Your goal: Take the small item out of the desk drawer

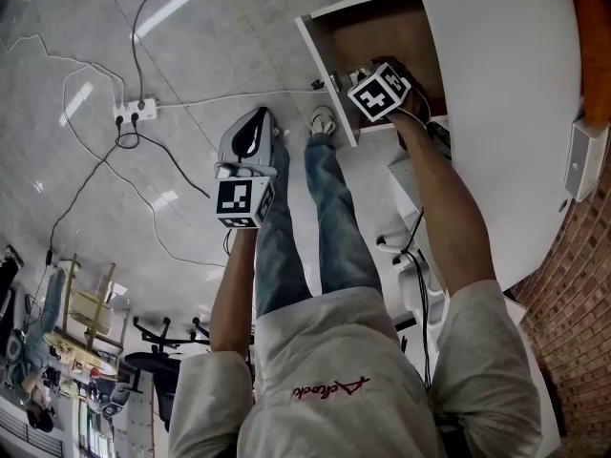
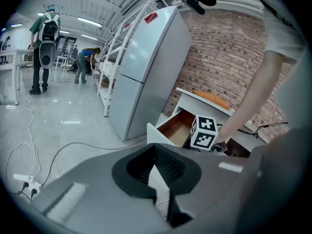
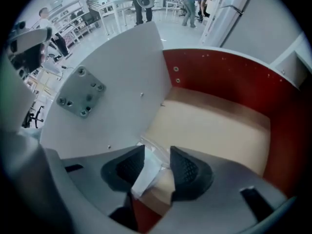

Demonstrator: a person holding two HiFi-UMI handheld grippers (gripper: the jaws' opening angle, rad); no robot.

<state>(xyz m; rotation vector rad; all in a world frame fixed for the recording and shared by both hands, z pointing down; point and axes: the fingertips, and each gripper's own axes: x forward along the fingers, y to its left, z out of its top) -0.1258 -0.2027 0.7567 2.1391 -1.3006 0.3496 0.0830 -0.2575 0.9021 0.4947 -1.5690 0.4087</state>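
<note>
Closest in, the right gripper (image 3: 157, 149) points down into the open drawer (image 3: 219, 126). Its jaws stand fairly wide, and between them lies the small item (image 3: 145, 175) — a white packet in clear wrap. The packet rests on the drawer's pale floor, close against the drawer's white wall. The pads flank the packet without squeezing it, so nothing is gripped. The drawer juts out from under the white desk top (image 1: 506, 113). The left gripper (image 2: 155, 152) is held well apart from the drawer, out over the grey floor (image 1: 191, 55) — its jaws are together with nothing in them. Farther still from the drawer, a power strip (image 1: 134, 111) lies on that floor with cables trailing from it.
</note>
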